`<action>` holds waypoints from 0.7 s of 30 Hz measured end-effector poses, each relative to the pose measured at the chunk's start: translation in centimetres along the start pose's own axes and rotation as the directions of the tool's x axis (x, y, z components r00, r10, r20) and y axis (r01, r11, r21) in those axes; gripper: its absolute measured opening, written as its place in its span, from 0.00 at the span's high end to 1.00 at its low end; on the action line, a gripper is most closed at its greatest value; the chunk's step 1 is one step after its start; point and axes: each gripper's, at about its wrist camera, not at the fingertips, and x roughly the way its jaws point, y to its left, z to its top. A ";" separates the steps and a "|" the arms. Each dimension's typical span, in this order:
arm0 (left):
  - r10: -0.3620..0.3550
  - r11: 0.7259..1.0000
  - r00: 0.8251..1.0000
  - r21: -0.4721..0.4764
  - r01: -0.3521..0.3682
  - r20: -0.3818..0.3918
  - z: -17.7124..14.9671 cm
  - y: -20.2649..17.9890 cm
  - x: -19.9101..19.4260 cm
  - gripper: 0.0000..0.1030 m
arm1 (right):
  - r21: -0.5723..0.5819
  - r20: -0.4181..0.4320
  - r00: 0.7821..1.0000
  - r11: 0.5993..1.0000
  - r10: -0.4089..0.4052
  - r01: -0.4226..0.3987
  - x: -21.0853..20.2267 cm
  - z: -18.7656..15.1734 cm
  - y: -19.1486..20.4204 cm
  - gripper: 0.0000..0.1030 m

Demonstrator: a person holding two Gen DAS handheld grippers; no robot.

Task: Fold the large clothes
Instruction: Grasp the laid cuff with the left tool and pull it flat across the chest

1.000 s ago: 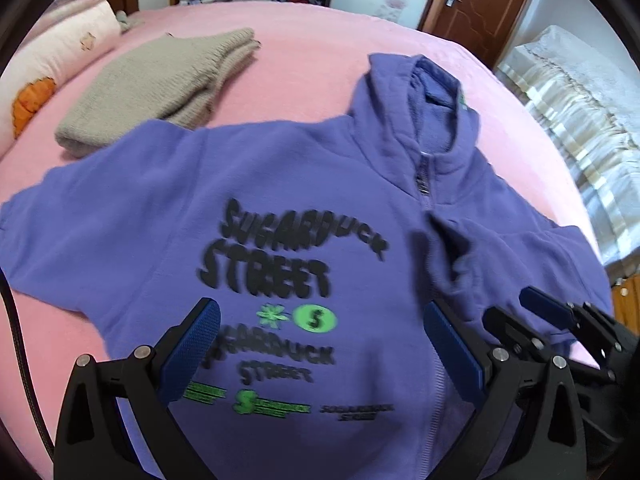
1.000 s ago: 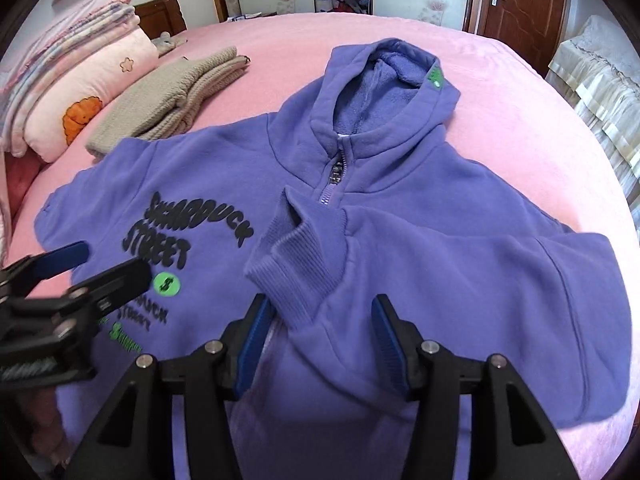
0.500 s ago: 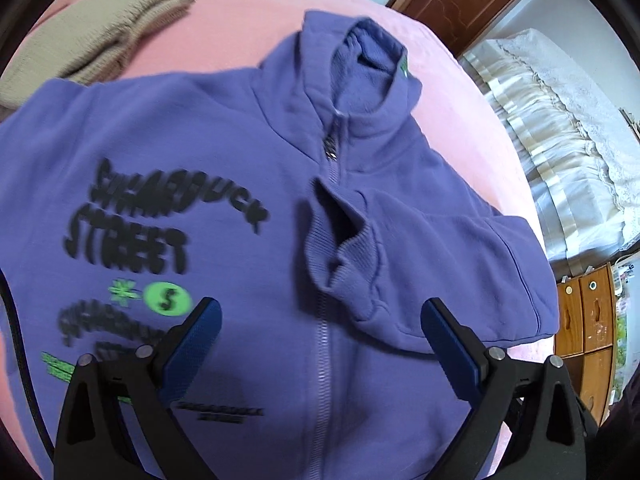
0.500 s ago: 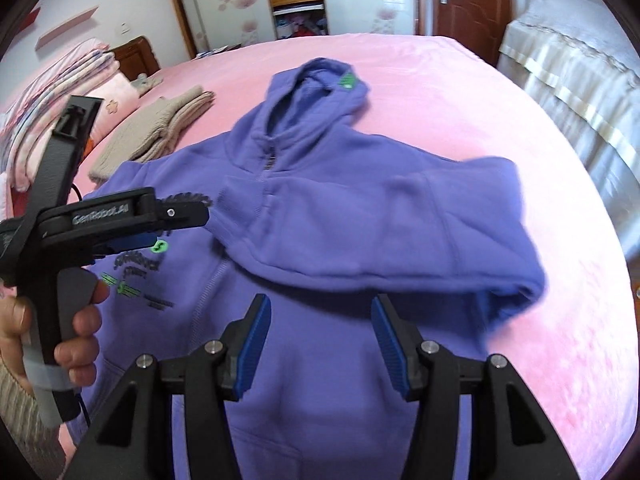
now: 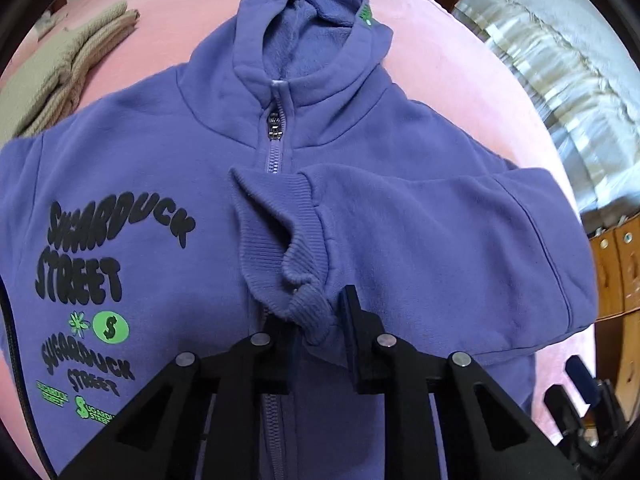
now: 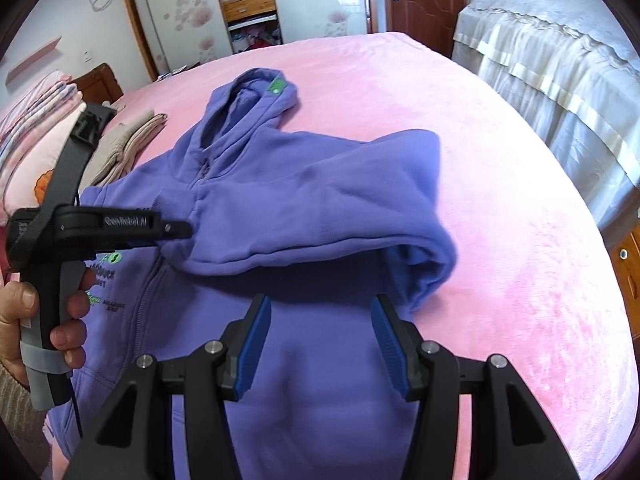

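A purple zip hoodie with black and green print lies face up on the pink bed; it also shows in the right wrist view. Its right sleeve is folded across the chest. My left gripper is shut on the ribbed sleeve cuff near the zipper; it also shows in the right wrist view, pinching the cuff. My right gripper is open and empty, hovering above the hoodie's lower body.
A folded beige sweater lies on the bed to the left of the hoodie. Pillows and folded blankets sit at the far left. A second bed with white cover stands at right, with wooden drawers.
My left gripper moved in onto the sleeve cuff and closed on it. My right gripper has drawn back to the right and stays open.
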 end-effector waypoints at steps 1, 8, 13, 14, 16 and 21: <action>0.018 1.000 1.000 0.014 -0.019 0.014 0.1 -0.4 -0.3 0.91 | 0.006 0.001 1.000 1.000 -0.006 0.006 0.0 -0.1 -0.3 0.49; 0.039 0.996 0.980 0.069 -0.053 0.196 2.7 -1.7 -6.4 0.93 | 0.088 -0.009 0.999 0.995 -0.048 0.048 0.6 -0.8 -4.2 0.49; 0.024 0.994 0.951 0.098 -0.057 0.309 4.3 -1.5 -10.6 0.93 | 0.125 -0.018 0.997 0.990 -0.070 0.072 1.9 -0.3 -5.9 0.49; 0.025 0.993 0.946 0.101 -0.061 0.322 4.5 -1.3 -11.1 0.93 | 0.124 -0.016 0.997 0.989 -0.075 0.077 2.2 -0.1 -6.0 0.49; 0.037 0.993 0.941 0.097 -0.074 0.337 4.5 -0.4 -11.7 0.93 | 0.104 -0.013 0.995 0.989 -0.101 0.102 3.0 0.5 -5.7 0.49; 0.048 0.997 0.925 0.044 -0.070 0.377 4.5 1.5 -13.0 0.93 | 0.091 -0.032 0.991 0.987 -0.128 0.130 5.4 1.7 -5.5 0.49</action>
